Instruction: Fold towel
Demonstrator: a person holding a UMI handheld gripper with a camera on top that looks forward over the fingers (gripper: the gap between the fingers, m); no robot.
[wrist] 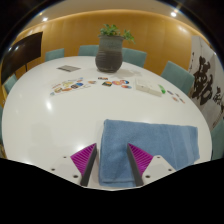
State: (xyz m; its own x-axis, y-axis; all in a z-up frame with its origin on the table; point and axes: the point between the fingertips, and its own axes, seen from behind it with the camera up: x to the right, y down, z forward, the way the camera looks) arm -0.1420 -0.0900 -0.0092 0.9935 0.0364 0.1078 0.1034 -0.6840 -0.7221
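Note:
A blue towel [150, 145] lies flat on the white round table [50, 120], folded into a rectangle. Its near left part runs down between my fingers. My gripper [112, 160] is open just above the towel's near edge. The magenta pads [84, 158] stand apart at either side of the towel's left strip, with nothing pressed between them. The towel's left edge lies just inside the left finger.
A dark pot with a green plant [111, 52] stands at the table's far middle. Cards and small items [80, 85] lie in a row before it. Teal chairs [178, 72] ring the table. A wall hanging with black characters [212, 85] is at the right.

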